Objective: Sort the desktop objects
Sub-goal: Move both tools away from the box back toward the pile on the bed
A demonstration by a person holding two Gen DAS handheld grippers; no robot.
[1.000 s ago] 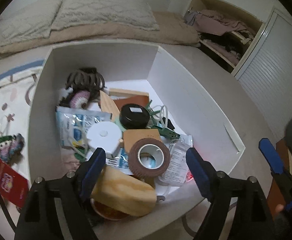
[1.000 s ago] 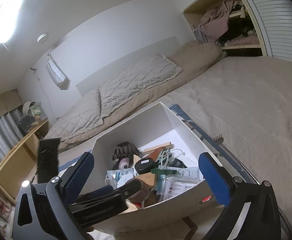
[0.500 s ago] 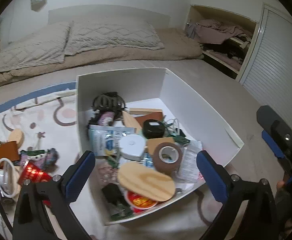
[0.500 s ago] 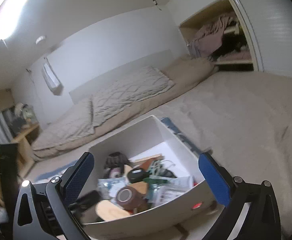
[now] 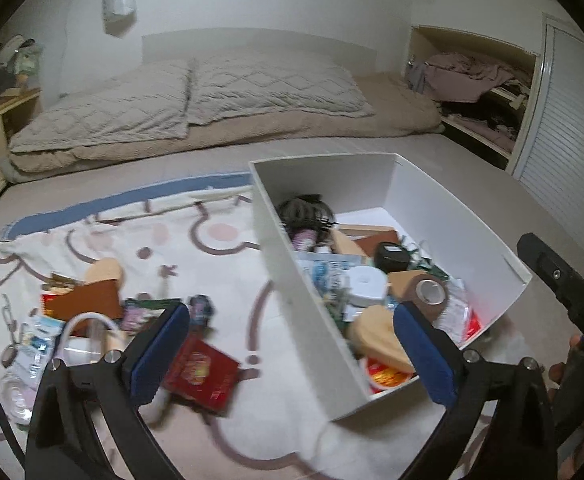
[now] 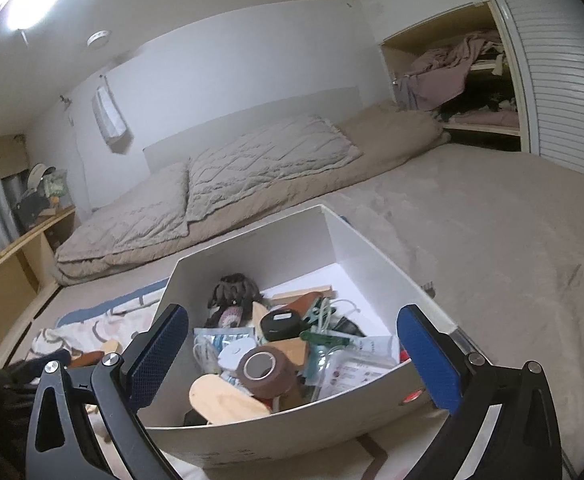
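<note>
A: Currently, what is the state of each tool?

B: Left gripper (image 5: 292, 354): jaws spread wide, nothing between them. Right gripper (image 6: 292, 354): jaws also apart, nothing held. Both hang clear of the box (image 5: 275, 264).

A: Where are the objects to be sorted?

B: Two groups, both referenced to the box. Inside it: a tape roll (image 6: 265, 372), a black round case (image 6: 280, 325), a white disc (image 5: 366, 285), a wooden oval (image 6: 223, 400) against the near wall, plus packets and a dark hair claw (image 6: 233, 286) at the far end. Left of the box, on the patterned cloth (image 5: 195, 236): a red packet (image 5: 201, 374) near the box wall, a brown card (image 5: 85, 300) farther out, and a white cable (image 5: 87, 326) beyond that.

A: Failure modes from here?

B: Judged, not observed. The box contents are heaped, so another item dropped on top could slide off the wooden oval or roll off the tape. The cloth is soft and wrinkled; closing on the flat red packet could pinch cloth with it. The white cable may snag adjacent items when lifted.

A: Obstructions?

B: The left box wall stands between the loose items and the box interior. The right gripper sits just right of the box in the left view; a crossing path risks contact between tools.
</note>
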